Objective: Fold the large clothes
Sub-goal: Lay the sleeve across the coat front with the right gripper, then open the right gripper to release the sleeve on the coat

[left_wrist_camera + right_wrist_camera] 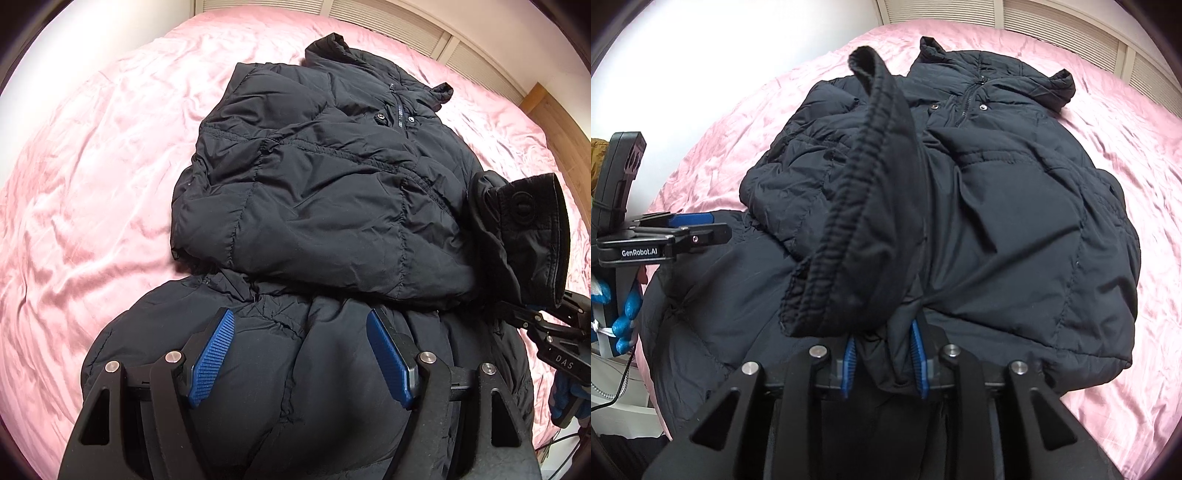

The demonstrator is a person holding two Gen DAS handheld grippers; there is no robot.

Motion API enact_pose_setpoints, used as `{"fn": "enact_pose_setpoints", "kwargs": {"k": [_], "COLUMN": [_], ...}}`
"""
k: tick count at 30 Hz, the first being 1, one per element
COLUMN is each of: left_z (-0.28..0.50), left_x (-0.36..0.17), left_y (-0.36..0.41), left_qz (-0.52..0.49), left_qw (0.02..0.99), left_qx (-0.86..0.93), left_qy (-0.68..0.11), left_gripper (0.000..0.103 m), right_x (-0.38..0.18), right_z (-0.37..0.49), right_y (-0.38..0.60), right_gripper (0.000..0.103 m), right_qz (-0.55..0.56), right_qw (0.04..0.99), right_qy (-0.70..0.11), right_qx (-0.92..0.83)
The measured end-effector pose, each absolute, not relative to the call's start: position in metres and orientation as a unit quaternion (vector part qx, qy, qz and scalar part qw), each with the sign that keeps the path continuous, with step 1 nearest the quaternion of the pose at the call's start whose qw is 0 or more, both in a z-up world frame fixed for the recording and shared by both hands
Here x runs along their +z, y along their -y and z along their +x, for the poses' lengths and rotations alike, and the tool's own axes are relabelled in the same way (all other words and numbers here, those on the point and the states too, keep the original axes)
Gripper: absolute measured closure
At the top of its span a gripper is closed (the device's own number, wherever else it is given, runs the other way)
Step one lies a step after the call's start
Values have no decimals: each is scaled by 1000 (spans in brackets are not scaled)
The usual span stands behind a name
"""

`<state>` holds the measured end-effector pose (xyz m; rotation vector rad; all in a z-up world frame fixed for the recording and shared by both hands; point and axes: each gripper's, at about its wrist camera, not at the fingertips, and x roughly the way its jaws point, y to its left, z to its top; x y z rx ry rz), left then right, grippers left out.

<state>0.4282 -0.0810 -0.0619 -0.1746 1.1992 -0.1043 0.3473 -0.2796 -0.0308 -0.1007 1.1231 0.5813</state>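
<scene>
Mid-fold on a black puffer jacket (325, 192) spread over a pink bed (92, 177). Collar and zip at twelve o'clock, hem at six o'clock, nearest both cameras. One sleeve already laid across the chest, to judge by the doubled panel at centre. Second sleeve in hand now.

Right claw (884, 354): cuff end of the sleeve (860, 206) bunched between the blue pads (916, 354), fabric rising in a loop toward twelve o'clock in the right wrist view. Jaws narrow, cloth filling the gap; whether gripping firmly or slackening, hard to tell, but fabric touching both pads. Same cuff seen in the left wrist view at three o'clock, standing up off the body of the jacket, right claw just below it at four o'clock.

Left claw (301, 350): released, jaws wide apart, nothing held. Hovering over the lower body of the jacket near the hem, padded cloth under and between the fingers, contact not clear.

Likely next: carry the cuff across toward nine or ten o'clock and lay the sleeve flat over the chest, then let go. After that, probably hem up toward the collar. Calls for a low, smooth drape, since puffy fill tends to spring back and slippery shell could slide off the stack.
</scene>
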Motion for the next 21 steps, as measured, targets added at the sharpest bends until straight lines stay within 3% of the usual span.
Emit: {"fn": "enact_pose_setpoints", "kwargs": {"k": [11, 21], "left_z": [447, 477], "left_x": [-39, 27], "left_y": [102, 167], "left_qz": [-76, -74], "left_qw": [835, 862], "left_qx": [-83, -183], "left_qy": [-538, -468], "left_gripper": [30, 30], "right_x": [-32, 20], "right_z": [325, 319], "right_y": [286, 330], "right_gripper": [73, 71], "right_qz": [-49, -8], "right_qw": [791, 826], "right_qy": [-539, -502], "right_qx": [286, 257]}}
